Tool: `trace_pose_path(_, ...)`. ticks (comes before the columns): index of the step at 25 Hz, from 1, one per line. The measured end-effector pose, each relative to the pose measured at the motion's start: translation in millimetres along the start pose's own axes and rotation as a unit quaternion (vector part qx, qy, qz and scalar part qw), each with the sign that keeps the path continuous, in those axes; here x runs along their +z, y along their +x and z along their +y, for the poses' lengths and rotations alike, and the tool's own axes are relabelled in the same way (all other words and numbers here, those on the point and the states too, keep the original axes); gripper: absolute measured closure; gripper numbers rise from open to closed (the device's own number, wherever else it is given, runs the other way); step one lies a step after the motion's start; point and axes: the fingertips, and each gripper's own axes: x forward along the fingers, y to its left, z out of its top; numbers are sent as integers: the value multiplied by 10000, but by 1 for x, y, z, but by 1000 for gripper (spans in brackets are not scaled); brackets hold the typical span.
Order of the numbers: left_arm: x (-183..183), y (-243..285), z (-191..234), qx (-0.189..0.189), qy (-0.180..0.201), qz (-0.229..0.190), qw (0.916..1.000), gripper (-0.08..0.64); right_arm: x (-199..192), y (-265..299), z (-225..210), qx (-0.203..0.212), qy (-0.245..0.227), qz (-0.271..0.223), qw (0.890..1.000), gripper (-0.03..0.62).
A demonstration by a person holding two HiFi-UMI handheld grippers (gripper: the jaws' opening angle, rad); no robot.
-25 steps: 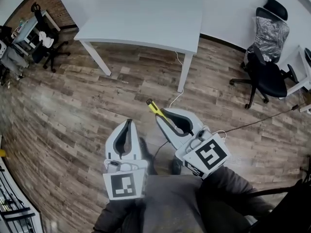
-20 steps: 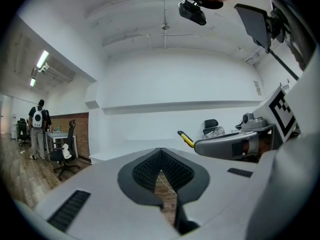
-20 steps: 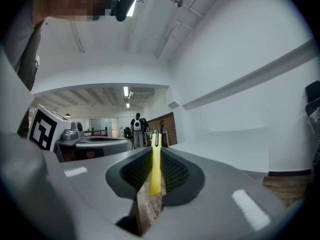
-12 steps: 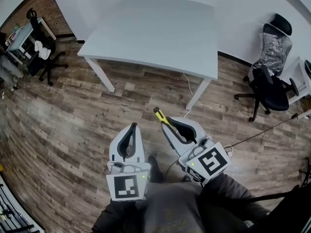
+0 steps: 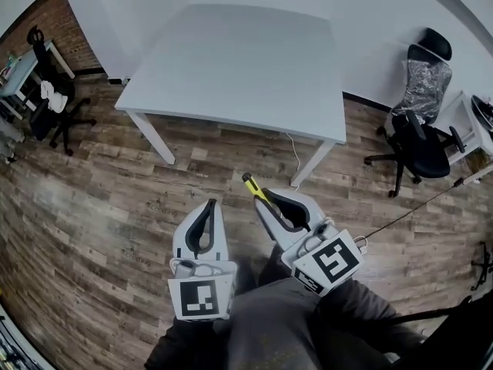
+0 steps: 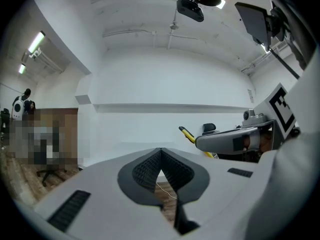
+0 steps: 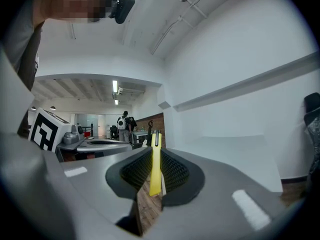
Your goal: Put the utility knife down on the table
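A yellow utility knife [image 5: 255, 188] with a dark tip sticks forward out of my right gripper [image 5: 271, 203], which is shut on it; in the right gripper view the utility knife [image 7: 155, 168] stands upright between the ribbed pads. My left gripper [image 5: 206, 218] hangs beside it, shut with nothing in it, its pads [image 6: 161, 170] pressed together. Both are held over the wooden floor, short of the white table [image 5: 239, 64], which stands ahead with a bare top. From the left gripper view the knife [image 6: 188, 134] shows at the right, in the other gripper.
A black office chair [image 5: 422, 122] stands at the right beside a white desk edge [image 5: 469, 114]. More chairs and a small desk [image 5: 35, 68] sit at the far left by a brick wall. A cable [image 5: 293, 151] trails on the floor near the table's right leg.
The table has come nearer and lower in the head view as the person walks toward it. Both grippers keep their hold and relative places.
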Motion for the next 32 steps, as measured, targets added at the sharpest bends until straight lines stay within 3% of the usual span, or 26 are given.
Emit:
trace_pose_path(8, -12, 59, 13, -105, 57, 226, 9997, 558, -8, 36, -49, -126, 141, 19, 9998, 540)
trace_pose_path(17, -20, 180, 7, -314, 202, 516, 9980, 558, -16, 79, -158, -346, 385, 46, 9986, 540)
trace_pose_path(25, -2, 285, -15, -535, 280, 409, 9973, 558, -10, 98, -247, -543, 467, 43, 9974, 540)
trace_pose_path(32, 18, 334, -36, -774, 397, 266, 9959, 558, 10, 103, -297, -598, 285, -58, 9978, 540)
